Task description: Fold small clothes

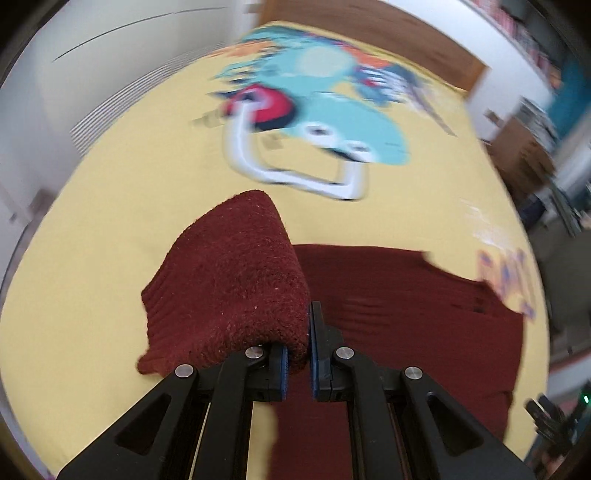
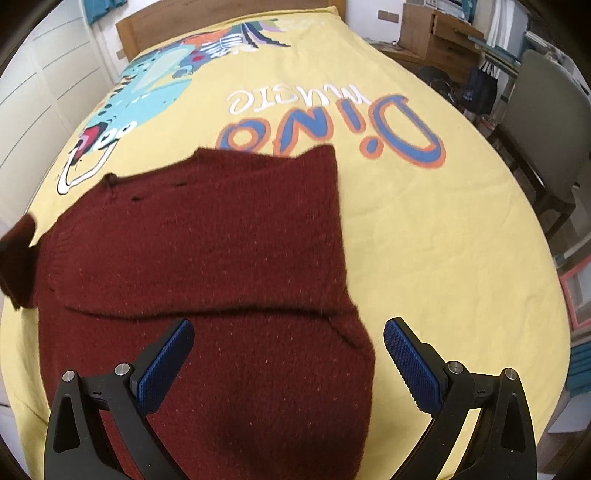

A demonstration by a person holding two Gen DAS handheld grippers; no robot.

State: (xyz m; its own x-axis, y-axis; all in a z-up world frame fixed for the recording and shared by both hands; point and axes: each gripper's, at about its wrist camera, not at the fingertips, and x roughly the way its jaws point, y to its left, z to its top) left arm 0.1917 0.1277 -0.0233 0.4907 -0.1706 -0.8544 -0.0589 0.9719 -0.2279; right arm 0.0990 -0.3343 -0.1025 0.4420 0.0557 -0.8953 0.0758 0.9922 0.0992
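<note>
I'm in a home bedroom: a bed (image 2: 424, 229) under a yellow dinosaur-print cover, wooden headboard (image 2: 127, 33), a chair (image 2: 546, 122), cluttered desk (image 2: 439, 33) beyond.

**Light and picture quality, both wrist views**

Lighting: soft, even and fairly bright; no clear source in view. No glare. Shadows faint: a thin dark line under the fold of the sweater (image 2: 207, 258), slight shade beneath the gripper arms.

Left view: heavy motion blur over the bedspread (image 1: 92, 258) print and the room at the right edge; the sweater (image 1: 229, 280) bunched just ahead of the lens and the left gripper (image 1: 298, 363) stay sharp.

Right view: mostly sharp, with slight blur on the sweater's far edge; lettering on the bedspread (image 2: 424, 240) is legible.

Distortion: strong fisheye bulge in both, straight lines curve, corners are black.
</note>
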